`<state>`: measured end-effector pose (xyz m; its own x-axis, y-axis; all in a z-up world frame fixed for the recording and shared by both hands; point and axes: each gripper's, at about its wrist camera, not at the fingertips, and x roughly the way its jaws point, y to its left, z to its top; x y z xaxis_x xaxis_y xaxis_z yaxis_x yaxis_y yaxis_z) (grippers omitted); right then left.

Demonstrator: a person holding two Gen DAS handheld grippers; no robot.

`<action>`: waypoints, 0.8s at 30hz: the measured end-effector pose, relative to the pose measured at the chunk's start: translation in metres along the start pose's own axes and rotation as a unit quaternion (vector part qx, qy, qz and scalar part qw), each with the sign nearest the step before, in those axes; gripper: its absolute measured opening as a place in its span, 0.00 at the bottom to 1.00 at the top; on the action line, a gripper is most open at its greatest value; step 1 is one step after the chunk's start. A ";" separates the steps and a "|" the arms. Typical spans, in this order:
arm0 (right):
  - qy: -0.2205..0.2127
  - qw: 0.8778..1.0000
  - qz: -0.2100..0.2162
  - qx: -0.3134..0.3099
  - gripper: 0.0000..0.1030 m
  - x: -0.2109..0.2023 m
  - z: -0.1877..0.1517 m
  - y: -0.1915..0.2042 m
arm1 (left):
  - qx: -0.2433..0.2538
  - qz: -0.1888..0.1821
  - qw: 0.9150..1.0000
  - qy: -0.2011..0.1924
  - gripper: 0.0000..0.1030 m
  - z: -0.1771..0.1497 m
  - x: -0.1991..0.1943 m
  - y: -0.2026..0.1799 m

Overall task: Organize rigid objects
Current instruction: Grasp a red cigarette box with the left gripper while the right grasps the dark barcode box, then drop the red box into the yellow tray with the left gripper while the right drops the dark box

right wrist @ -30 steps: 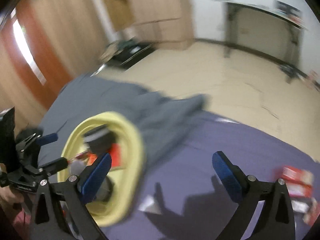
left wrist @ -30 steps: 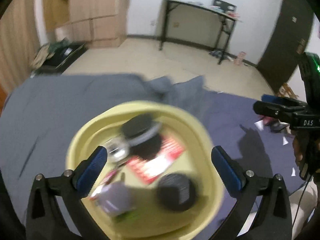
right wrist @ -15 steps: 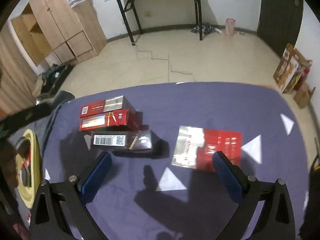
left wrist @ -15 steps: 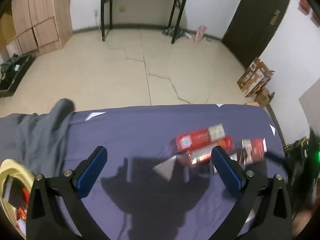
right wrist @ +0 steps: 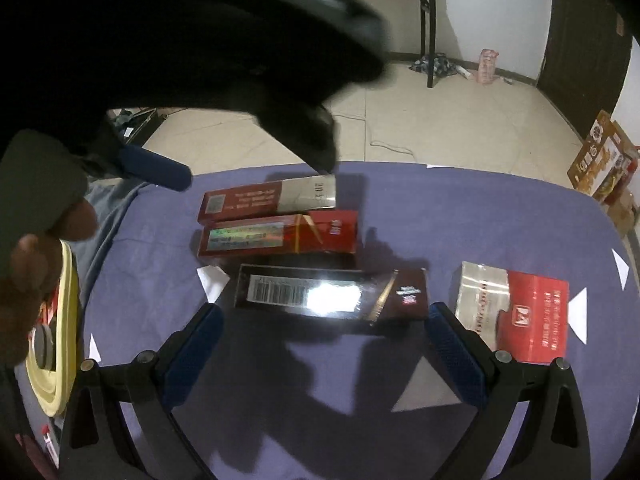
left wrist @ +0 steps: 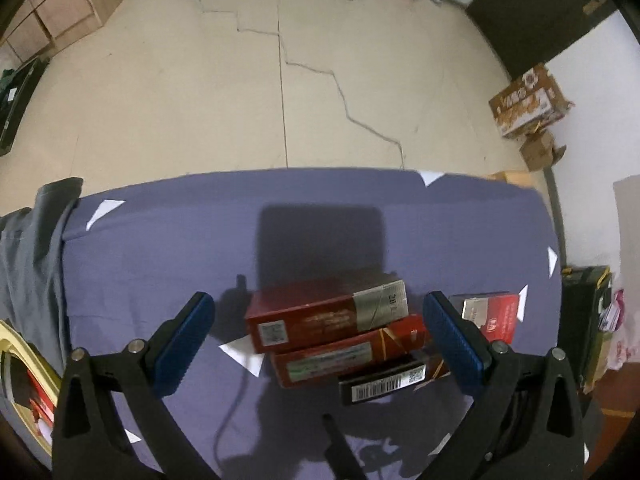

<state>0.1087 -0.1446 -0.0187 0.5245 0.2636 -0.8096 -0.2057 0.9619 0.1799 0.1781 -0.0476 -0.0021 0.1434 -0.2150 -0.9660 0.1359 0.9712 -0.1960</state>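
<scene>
At the far left the yellow basin sat on the purple cloth. The left gripper hung wide open and empty around the top red carton. It probably needed lowering squarely before closing. The right gripper, equally spread and empty, hovered near the dark carton. The red-and-silver box lay apart at the right.

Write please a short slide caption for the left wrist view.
Open left claw hovering over three stacked-side-by-side cartons on a purple cloth.
</scene>
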 end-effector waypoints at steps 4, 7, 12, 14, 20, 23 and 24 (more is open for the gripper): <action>-0.002 1.000 -0.010 0.001 1.00 0.010 0.001 0.008 | -0.005 0.003 1.000 0.018 1.00 0.002 0.012 -0.002; -0.005 1.000 -0.006 -0.002 0.99 0.020 0.005 0.014 | -0.026 -0.005 0.999 0.034 1.00 0.003 0.022 0.005; -0.020 1.000 -0.001 -0.013 0.89 0.018 0.003 0.012 | -0.028 -0.037 0.998 0.036 0.90 -0.002 0.021 0.010; -0.029 0.999 0.007 -0.025 0.89 0.007 -0.004 0.007 | -0.031 -0.053 0.998 0.024 0.90 -0.006 0.010 0.017; -0.052 0.995 0.043 -0.077 0.89 -0.022 -0.016 0.013 | -0.032 -0.100 0.993 -0.046 0.90 -0.039 -0.057 0.059; -0.061 0.988 0.066 -0.129 0.89 -0.030 -0.010 0.043 | -0.031 -0.103 0.990 -0.086 0.90 -0.068 -0.102 0.109; -0.058 0.985 0.081 -0.142 0.89 -0.032 -0.008 0.056 | -0.030 -0.104 0.990 -0.094 0.90 -0.069 -0.111 0.121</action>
<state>0.0737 -0.1003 0.0132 0.5538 0.4349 -0.7101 -0.5089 0.8517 0.1248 0.1106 0.1009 0.0699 0.2992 -0.4202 -0.8567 0.1229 0.9073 -0.4021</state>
